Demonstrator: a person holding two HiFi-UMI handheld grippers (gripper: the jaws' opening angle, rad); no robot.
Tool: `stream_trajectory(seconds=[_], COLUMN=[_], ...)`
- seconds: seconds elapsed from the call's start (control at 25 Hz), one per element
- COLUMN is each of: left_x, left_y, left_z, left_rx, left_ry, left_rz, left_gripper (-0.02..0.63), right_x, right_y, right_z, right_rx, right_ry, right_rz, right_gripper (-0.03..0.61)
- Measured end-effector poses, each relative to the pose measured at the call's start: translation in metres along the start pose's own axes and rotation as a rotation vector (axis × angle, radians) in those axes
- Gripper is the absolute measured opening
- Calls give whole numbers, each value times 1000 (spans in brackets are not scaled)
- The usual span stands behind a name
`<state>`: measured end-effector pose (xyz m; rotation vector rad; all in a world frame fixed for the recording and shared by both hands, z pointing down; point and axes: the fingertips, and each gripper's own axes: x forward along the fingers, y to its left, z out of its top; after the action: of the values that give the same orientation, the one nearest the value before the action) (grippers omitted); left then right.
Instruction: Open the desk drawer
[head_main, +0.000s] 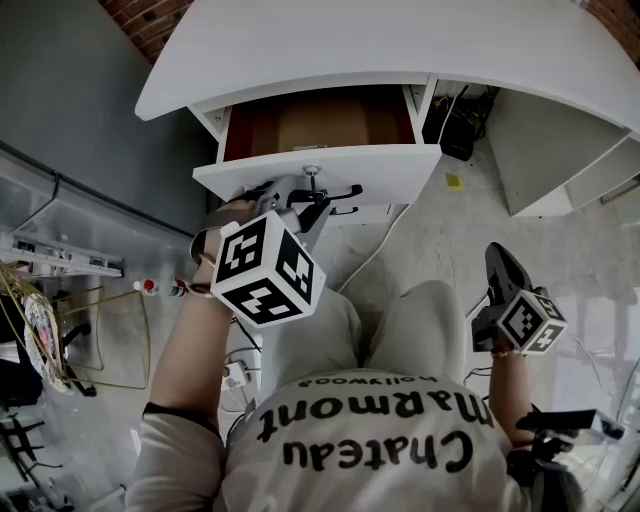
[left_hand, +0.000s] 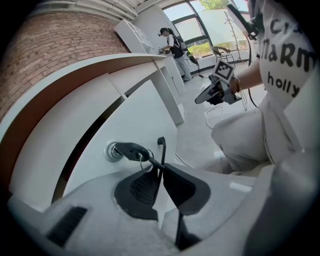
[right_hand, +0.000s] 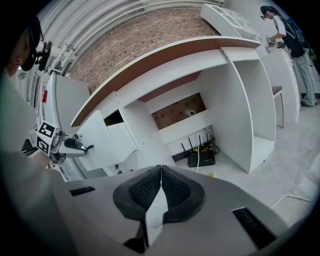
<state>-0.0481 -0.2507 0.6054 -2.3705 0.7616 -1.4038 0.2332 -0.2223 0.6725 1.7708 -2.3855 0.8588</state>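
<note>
Shirt (head_main: 360, 440): pale, with dark lettering, closest to the head camera; the person's legs (head_main: 420, 325) reach forward below it.
Left gripper (head_main: 322, 200): raised to the drawer front and pointing into it. The left hand (head_main: 225, 225) is wrapped round the handle behind the marker cube (head_main: 265, 270), with the forearm stretched forward.
Left jaws: in the left gripper view (left_hand: 159, 169) the pads are pressed together on the key set (left_hand: 131, 151) that hangs from the lock (left_hand: 112, 151).
Drawer (head_main: 320, 135): stands partly open under the white desk top (head_main: 380, 45), showing its brown inside. Its white front (head_main: 380, 165) sticks out past the desk frame.
Open room: bare grey floor (head_main: 440, 230) lies between the drawer front and the knees, crossed by a white cable (head_main: 385, 250). The knee space to the right of the drawer is open.
Right gripper (head_main: 500, 262): held low beside the right leg, well apart from the desk, with the forearm (head_main: 508, 395) bent close to the body.
Right jaws: in the right gripper view (right_hand: 161, 170) the pads meet with nothing between them, facing the open knee space, where a black router (right_hand: 202, 159) sits.
</note>
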Motion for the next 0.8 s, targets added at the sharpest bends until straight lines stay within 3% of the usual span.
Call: stream_trajectory(seconds=[0.28, 0.52, 0.8], left_x=[-18, -31, -32], left_y=[-21, -38, -50], left_z=[1, 9, 7], left_rx=[26, 18, 44], left_ry=[25, 21, 54], left_rz=[-23, -91, -81], left_gripper=[38, 26, 25], right_x=[7, 12, 10], right_y=[8, 15, 12], right_z=[-2, -2, -4], right_rx=[11, 1, 14], right_ry=[7, 14, 11], right_rz=[27, 51, 50], right_gripper=[14, 14, 14])
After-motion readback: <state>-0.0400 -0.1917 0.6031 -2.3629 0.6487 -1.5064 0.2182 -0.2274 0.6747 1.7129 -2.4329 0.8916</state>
